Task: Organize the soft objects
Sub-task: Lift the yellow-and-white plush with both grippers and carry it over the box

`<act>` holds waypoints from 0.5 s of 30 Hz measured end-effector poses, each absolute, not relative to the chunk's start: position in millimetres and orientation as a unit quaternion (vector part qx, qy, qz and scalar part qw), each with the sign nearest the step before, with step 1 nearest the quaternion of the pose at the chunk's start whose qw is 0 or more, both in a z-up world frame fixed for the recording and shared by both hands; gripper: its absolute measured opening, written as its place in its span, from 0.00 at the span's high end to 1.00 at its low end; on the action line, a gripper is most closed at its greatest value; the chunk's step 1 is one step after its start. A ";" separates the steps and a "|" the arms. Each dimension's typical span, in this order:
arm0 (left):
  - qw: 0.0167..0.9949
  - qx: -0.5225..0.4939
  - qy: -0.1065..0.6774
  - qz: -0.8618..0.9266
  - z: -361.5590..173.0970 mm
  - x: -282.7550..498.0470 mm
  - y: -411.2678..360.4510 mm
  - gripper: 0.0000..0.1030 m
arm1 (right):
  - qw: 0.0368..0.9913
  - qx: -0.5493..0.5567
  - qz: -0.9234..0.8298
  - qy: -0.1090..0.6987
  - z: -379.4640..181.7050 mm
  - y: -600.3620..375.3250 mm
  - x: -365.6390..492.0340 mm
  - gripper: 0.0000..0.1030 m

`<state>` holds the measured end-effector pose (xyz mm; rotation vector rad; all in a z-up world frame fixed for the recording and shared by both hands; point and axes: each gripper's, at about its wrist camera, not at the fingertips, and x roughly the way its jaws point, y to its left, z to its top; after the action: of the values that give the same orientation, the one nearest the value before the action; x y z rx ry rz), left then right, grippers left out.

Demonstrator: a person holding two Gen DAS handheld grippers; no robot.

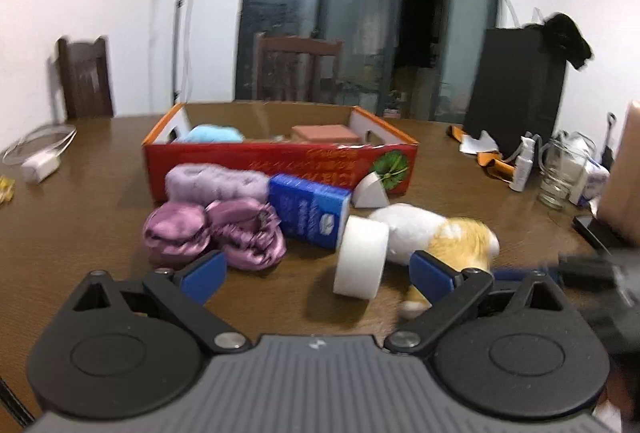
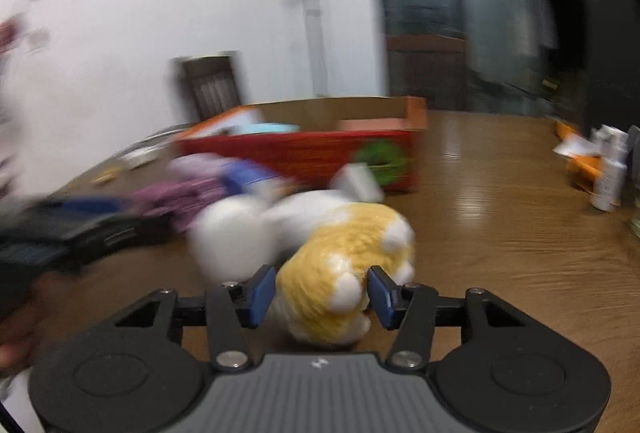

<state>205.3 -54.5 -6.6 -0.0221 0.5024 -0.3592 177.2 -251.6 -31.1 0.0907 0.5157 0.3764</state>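
Observation:
A yellow and white plush toy [image 2: 340, 261] lies on the wooden table [image 2: 500, 233], and my right gripper [image 2: 320, 297] is shut on its near end, both blue pads pressed into the fur. In the left wrist view the plush toy [image 1: 436, 233] lies at the right, with the blurred right gripper [image 1: 580, 269] beside it. My left gripper [image 1: 318, 275] stands open and holds nothing. Just ahead of it is a white foam roll [image 1: 362, 257]. Pink satin scrunchies [image 1: 212, 235], a purple fuzzy item [image 1: 216, 183] and a blue tissue pack [image 1: 308, 209] lie before the red cardboard box [image 1: 280, 163].
The box holds a light blue soft thing [image 1: 216, 133] and an orange block [image 1: 324, 133]. A white wedge [image 1: 370, 191] leans at the box front. A glass jar [image 1: 560, 173], a spray bottle [image 1: 524, 165] and a black bag [image 1: 516, 93] stand at the right; a charger [image 1: 40, 167] lies left.

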 end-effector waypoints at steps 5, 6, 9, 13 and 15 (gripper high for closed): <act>0.950 -0.055 0.258 -0.169 -2.9 192.3 -41.9 0.07 | 0.947 0.066 0.238 0.206 -9.8 -255.6 152.1 0.45; 0.947 -0.063 0.262 -0.174 -2.8 190.4 -42.1 0.11 | 0.953 0.073 0.217 0.201 -6.1 -264.1 154.9 0.44; 0.924 -0.099 0.295 -0.221 -9.7 193.9 -51.0 0.35 | 0.960 0.088 0.169 0.206 -7.3 -290.5 182.9 0.42; 0.904 -0.137 0.318 -0.250 -24.7 211.0 -72.2 0.38 | 0.937 0.162 0.181 0.251 -29.2 -321.6 234.3 0.42; 0.893 -0.155 0.340 -0.250 -32.3 221.3 -77.2 0.49 | 0.917 0.224 0.197 0.266 -42.9 -329.1 246.2 0.44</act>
<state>221.3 -77.2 -32.3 -0.3210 0.7059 -0.5187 246.2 -329.1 -42.9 0.4599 0.5474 0.4056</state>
